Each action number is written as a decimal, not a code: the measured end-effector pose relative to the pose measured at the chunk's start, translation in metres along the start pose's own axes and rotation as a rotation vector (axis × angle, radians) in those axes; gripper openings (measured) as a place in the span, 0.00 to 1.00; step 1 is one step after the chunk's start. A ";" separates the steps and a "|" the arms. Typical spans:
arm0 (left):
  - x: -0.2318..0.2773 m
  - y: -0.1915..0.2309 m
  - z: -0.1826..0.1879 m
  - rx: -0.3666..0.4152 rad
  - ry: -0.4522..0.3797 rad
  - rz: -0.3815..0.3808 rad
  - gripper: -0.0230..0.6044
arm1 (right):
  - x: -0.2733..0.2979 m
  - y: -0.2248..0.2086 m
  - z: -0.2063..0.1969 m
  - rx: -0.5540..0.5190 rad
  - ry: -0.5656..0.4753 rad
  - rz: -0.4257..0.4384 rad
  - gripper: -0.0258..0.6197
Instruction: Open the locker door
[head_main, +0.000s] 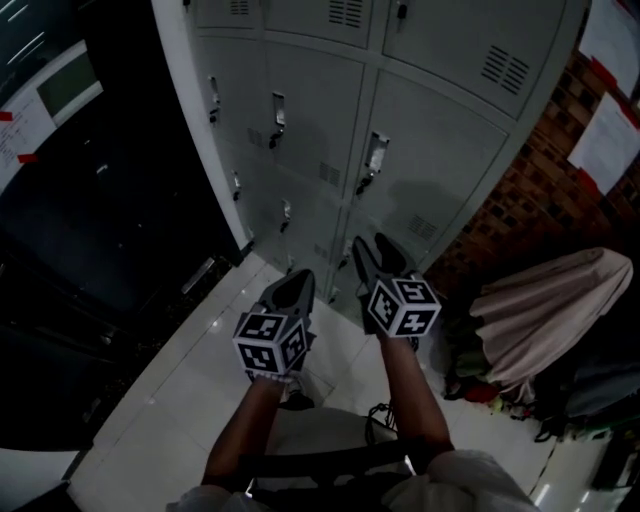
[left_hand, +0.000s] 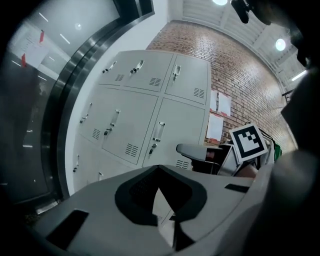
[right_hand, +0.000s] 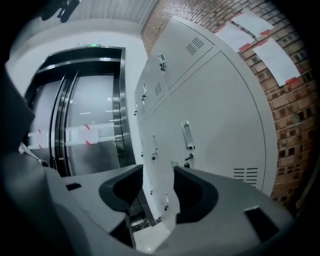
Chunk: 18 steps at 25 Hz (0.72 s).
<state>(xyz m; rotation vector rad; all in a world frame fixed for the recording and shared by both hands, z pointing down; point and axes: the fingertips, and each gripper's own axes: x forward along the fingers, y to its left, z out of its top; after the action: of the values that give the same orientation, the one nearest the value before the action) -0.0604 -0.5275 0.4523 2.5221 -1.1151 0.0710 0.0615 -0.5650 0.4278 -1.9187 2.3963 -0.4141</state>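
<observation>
Locker door (head_main: 440, 160) stands closed in the grey locker bank, beyond both tongs. Nearest the camera, the left tongs (head_main: 298, 282) are pressed together and hold nothing; just right of them, the right tongs (head_main: 375, 248) are spread and empty. Farther on, straight ahead of the right tongs, the nearer pair, the door's handle (head_main: 375, 158) runs vertically, well apart from both, so a forward reach looks due.

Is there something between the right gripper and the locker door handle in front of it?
Nothing visible. The right gripper is open and empty, and only open air lies between its fingers and the locker door handle ahead.
</observation>
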 end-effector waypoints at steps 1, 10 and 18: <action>0.006 0.006 0.005 0.005 0.002 -0.010 0.03 | 0.010 -0.002 0.004 -0.002 -0.006 -0.015 0.38; 0.050 0.048 0.035 0.016 0.025 -0.110 0.03 | 0.092 -0.036 0.044 -0.036 -0.069 -0.176 0.39; 0.075 0.077 0.042 -0.007 0.050 -0.155 0.03 | 0.157 -0.068 0.071 -0.078 -0.078 -0.301 0.39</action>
<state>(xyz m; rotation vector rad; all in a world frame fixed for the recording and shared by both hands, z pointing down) -0.0692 -0.6428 0.4525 2.5767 -0.8962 0.0879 0.1042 -0.7427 0.3956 -2.2922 2.1107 -0.2545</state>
